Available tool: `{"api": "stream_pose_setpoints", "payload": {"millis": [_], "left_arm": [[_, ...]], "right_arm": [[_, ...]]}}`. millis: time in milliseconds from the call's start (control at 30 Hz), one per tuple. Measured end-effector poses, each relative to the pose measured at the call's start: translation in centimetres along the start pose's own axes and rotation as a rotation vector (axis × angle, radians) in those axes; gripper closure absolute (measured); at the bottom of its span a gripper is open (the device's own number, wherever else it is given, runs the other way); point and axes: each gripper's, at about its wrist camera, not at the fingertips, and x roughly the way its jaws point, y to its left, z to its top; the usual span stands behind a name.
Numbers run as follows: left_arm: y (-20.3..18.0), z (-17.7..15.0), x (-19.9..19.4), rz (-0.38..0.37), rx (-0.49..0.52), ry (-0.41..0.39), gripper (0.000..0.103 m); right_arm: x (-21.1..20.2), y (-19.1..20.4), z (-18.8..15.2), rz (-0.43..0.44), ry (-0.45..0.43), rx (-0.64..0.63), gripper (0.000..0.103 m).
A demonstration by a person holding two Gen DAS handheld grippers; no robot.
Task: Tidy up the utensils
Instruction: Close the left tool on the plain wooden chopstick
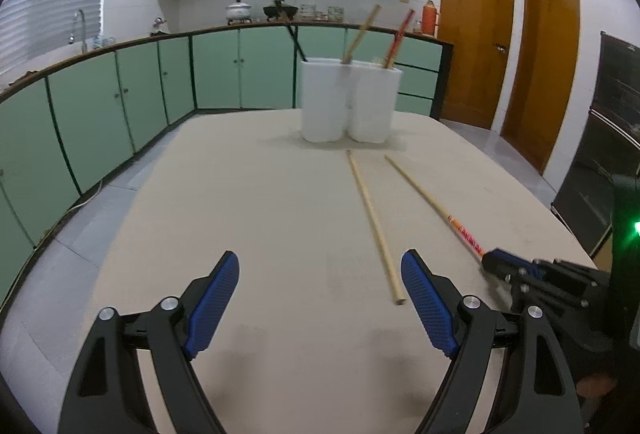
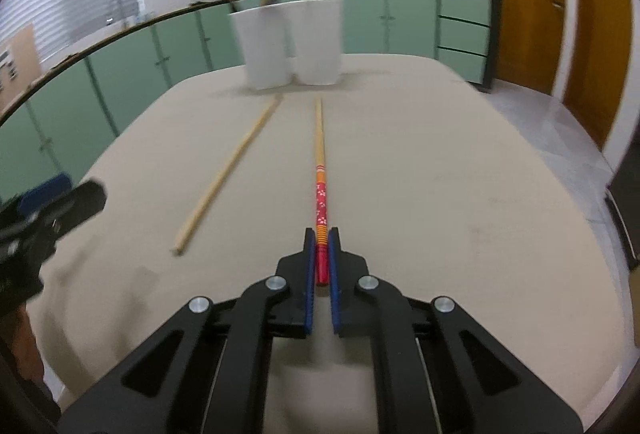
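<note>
The red-patterned chopstick [image 2: 321, 202] lay on the bench [image 2: 440, 194], its painted end clamped in the right hand-held gripper [image 2: 322, 250]. The left hand-held gripper [image 1: 320, 298] hovered spread apart beside a plain chopstick [image 1: 372, 222]. Farther off stood two white holders [image 1: 348, 102], touching, each with chopsticks inside.
</note>
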Motion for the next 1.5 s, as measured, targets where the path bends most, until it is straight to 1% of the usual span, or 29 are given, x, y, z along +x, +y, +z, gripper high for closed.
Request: {"api": "stream_pose_setpoints", "payload": {"millis": [100,167,233,333,433,500,567,667,833,1033,1067,1133,1200,1300,1333,1400,1433,1467,1500], "left_arm": [[-1.4,-0.3,0.8,-0.02,0.004,0.021,0.022],[-2.1,-0.5,1.5,-0.022,0.013,0.04,0.026],[-2.7,-0.8,2.3,-0.025,0.015,0.068,0.029],[-3.2,-1.1,3.2,-0.024,0.017,0.101,0.033],[-3.6,-1.1,3.9,-0.012,0.019,0.12,0.036],[-3.6,-1.1,4.0,-0.005,0.011,0.122,0.036],[-3.7,-1.1,4.1,0.011,0.009,0.125,0.036],[-3.8,-1.1,4.1,0.036,0.011,0.122,0.036],[-3.7,-1.2,4.1,0.055,-0.01,0.131,0.036],[-3.6,-1.0,4.5,0.06,-0.019,0.147,0.037],[-3.6,-1.0,4.6,0.06,-0.019,0.151,0.04],[-3.7,-1.0,4.8,0.067,-0.017,0.156,0.043],[-3.8,-1.0,4.9,0.064,-0.019,0.158,0.046],[-4.3,-1.0,5.1,0.065,-0.002,0.159,0.055],[-4.6,-1.0,5.1,0.064,0.004,0.158,0.06],[-5.0,-1.0,5.1,0.069,0.014,0.155,0.065],[-5.2,-1.1,5.1,0.071,0.02,0.152,0.07],[-5.3,-1.1,5.2,0.07,0.024,0.149,0.078],[-5.4,-1.1,5.1,0.067,0.028,0.146,0.083]], "right_arm": [[0.3,-1.7,0.1,-0.031,0.008,0.031,0.098],[0.5,-2.5,0.2,-0.033,0.011,0.041,0.098],[0.6,-2.9,0.3,-0.023,0.015,0.031,0.098],[0.7,-3.3,0.4,0.012,0.012,0.026,0.094],[0.1,-3.7,0.4,0.037,-0.007,0.036,0.086],[-0.5,-4.2,0.3,0.056,-0.026,0.044,0.079],[-1.0,-4.5,0.0,0.078,-0.031,0.047,0.075],[-1.6,-4.6,-0.5,0.091,-0.026,0.053,0.074],[-1.6,-4.7,-1.5,0.099,0.015,0.058,0.074],[-1.5,-4.2,-1.6,0.086,0.013,0.037,0.074],[-1.4,-4.2,-1.6,0.083,0.011,0.034,0.074],[-1.2,-4.0,-1.4,0.074,0.01,0.023,0.075],[-0.9,-3.7,-1.2,0.068,0.011,0.008,0.08],[-0.6,-3.5,-1.1,0.045,0.007,-0.021,0.086],[-0.5,-3.6,-1.0,0.043,0.006,-0.023,0.087],[-0.3,-3.7,-1.0,0.037,0.003,-0.027,0.092],[-0.2,-3.7,-1.0,0.034,0.001,-0.03,0.093],[-0.1,-3.6,-1.0,0.032,-0.001,-0.035,0.096],[-0.1,-3.5,-1.0,0.028,-0.002,-0.045,0.097]]}}
